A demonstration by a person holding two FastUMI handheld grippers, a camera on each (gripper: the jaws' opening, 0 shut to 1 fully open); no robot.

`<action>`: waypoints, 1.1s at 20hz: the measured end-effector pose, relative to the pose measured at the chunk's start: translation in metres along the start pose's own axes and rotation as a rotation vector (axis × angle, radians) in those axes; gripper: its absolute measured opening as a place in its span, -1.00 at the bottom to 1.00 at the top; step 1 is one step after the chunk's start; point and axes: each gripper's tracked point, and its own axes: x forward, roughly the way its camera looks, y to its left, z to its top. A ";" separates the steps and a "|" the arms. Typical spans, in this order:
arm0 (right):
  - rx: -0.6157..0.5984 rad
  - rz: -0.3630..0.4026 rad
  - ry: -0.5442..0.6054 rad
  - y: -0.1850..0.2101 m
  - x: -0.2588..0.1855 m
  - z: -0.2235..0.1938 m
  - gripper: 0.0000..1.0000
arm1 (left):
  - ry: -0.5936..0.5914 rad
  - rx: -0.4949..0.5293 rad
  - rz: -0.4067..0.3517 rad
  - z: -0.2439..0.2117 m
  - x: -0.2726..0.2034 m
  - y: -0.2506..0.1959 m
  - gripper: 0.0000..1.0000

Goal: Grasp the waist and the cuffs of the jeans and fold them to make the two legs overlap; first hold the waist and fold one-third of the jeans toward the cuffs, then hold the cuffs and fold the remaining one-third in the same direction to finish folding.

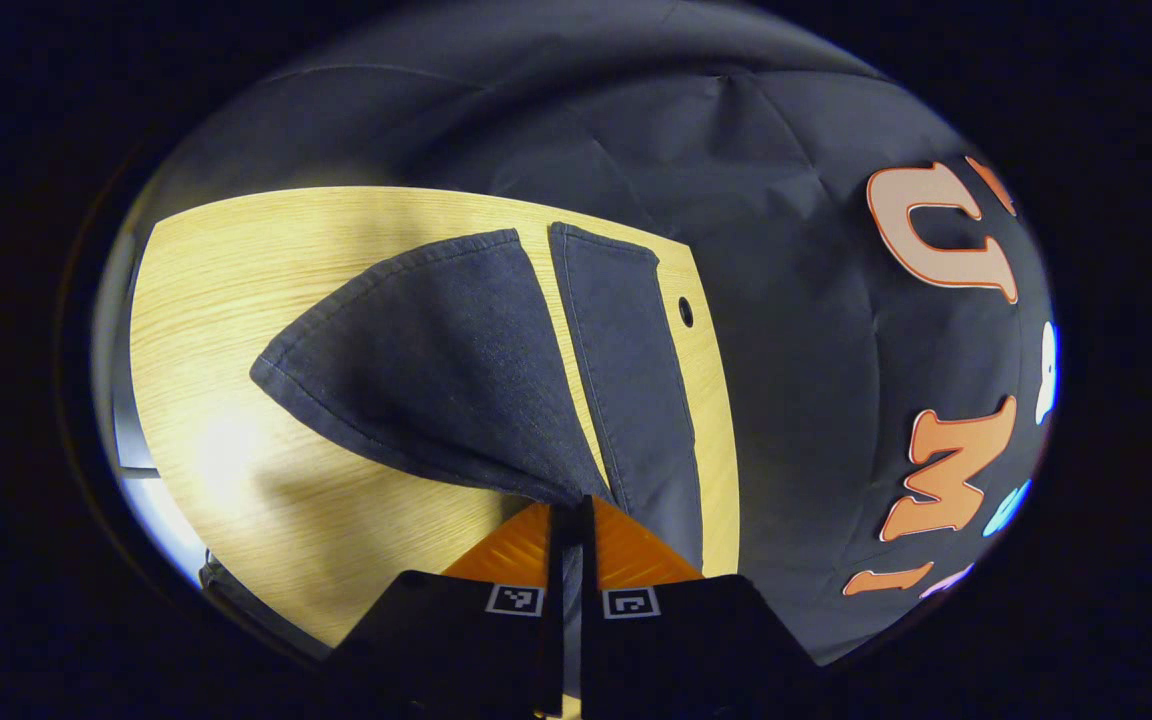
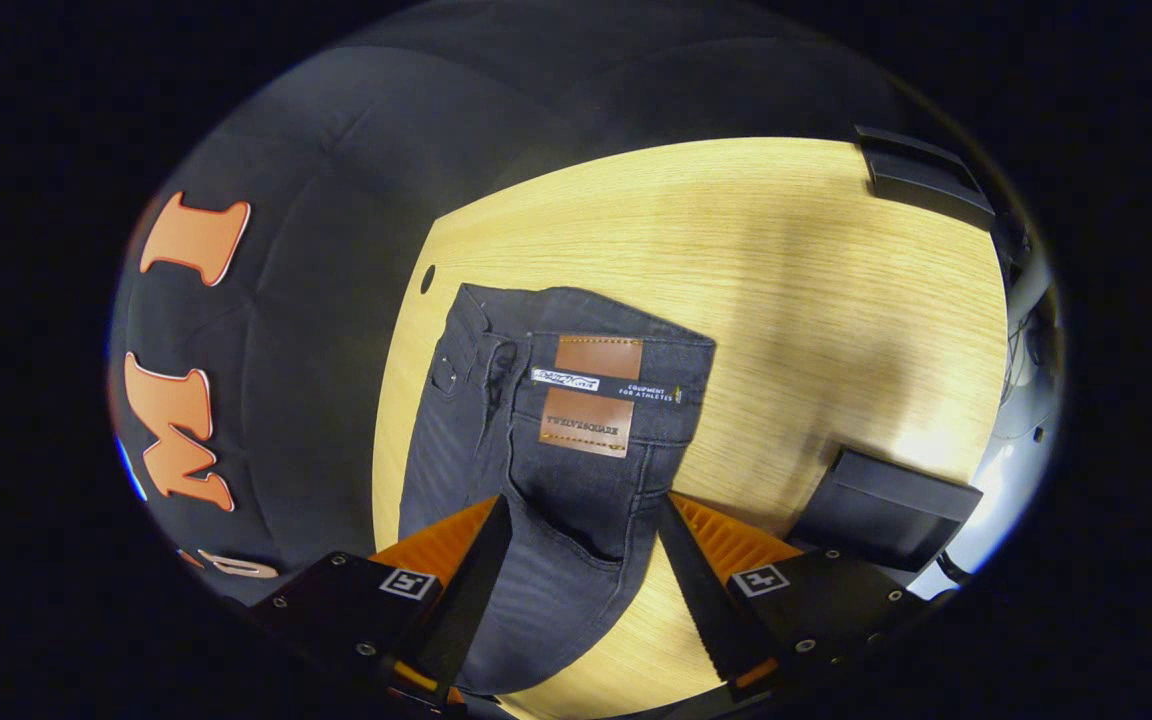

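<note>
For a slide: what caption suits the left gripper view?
Left gripper pinching one jeans cuff above the wooden table.

The jeans (image 2: 546,430) are laid on the bench (image 2: 836,280), close to its edge beside the booth wall (image 2: 316,250). In the right gripper view the waist is seen at the far end, ahead of the right tool (image 2: 584,520). In the left gripper view the two legs are spread apart, the left one raised off the bench by the left tool (image 1: 573,508).
</note>
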 end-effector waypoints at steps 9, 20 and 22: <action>-0.086 -0.055 -0.059 -0.009 0.012 0.005 -0.80 | 0.007 -0.005 0.044 -0.005 0.008 0.005 -0.86; 0.104 0.168 0.020 0.007 0.005 0.008 0.34 | -0.004 -0.070 0.020 -0.013 -0.013 -0.022 -0.86; 0.050 0.164 -0.005 0.009 0.013 0.008 0.58 | 0.002 -0.072 0.021 -0.014 -0.011 -0.024 -0.86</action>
